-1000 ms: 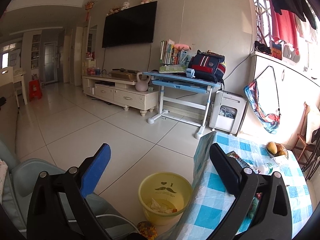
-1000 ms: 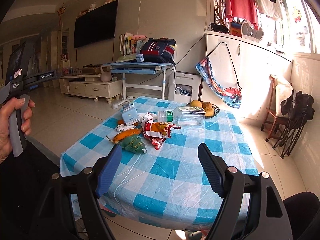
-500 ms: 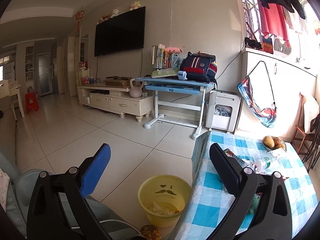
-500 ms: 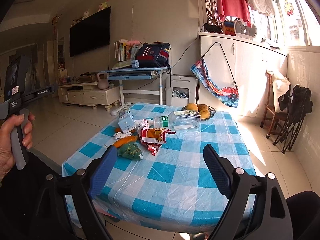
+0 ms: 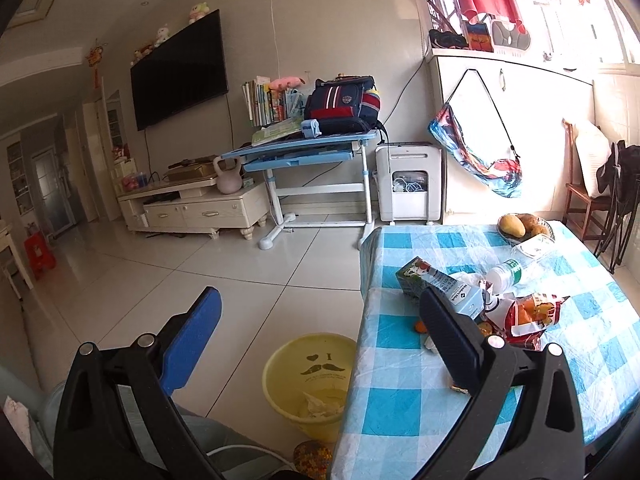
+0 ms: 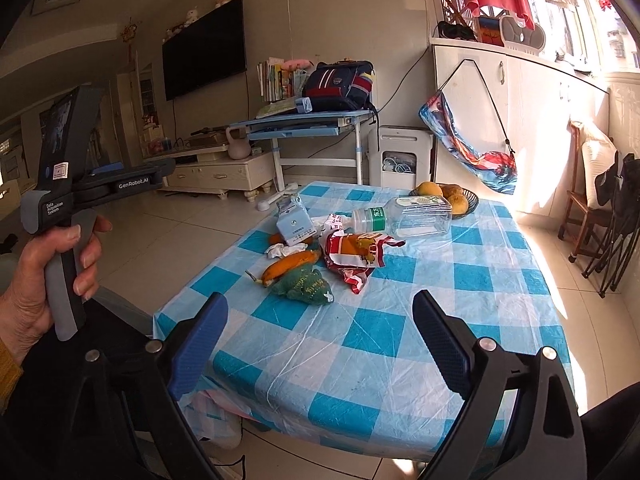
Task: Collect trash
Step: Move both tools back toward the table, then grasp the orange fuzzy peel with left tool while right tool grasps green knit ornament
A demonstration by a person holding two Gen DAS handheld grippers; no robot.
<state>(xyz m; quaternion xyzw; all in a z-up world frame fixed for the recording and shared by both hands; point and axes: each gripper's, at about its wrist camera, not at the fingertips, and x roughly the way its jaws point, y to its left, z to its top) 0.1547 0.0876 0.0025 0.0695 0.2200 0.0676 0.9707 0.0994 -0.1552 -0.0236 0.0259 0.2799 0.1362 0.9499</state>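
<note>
Trash lies on the blue-checked table (image 6: pixel 400 332): a milk carton (image 6: pixel 295 225), a clear plastic bottle (image 6: pixel 404 216), a red snack wrapper (image 6: pixel 354 254), a banana peel (image 6: pixel 290 264), a green wrapper (image 6: pixel 306 286) and crumpled paper (image 6: pixel 280 250). A yellow bin (image 5: pixel 310 384) with some trash inside stands on the floor left of the table. My left gripper (image 5: pixel 320 340) is open and empty, above the bin and the table's edge. My right gripper (image 6: pixel 320 332) is open and empty over the table's near part. The carton (image 5: pixel 440 288) and wrapper (image 5: pixel 528 314) also show in the left wrist view.
A fruit bowl (image 6: pixel 452 198) sits at the table's far side. A blue desk (image 5: pixel 308 152), a TV cabinet (image 5: pixel 200 208) and a white appliance (image 5: pixel 410 184) stand along the far wall. Chairs (image 6: pixel 600 216) stand at the right. The left hand-held unit (image 6: pixel 64 200) shows at the left.
The left gripper has swung right and up, bringing more of the table and its trash into view. The right gripper has drawn back and risen slightly. Both stay open.
</note>
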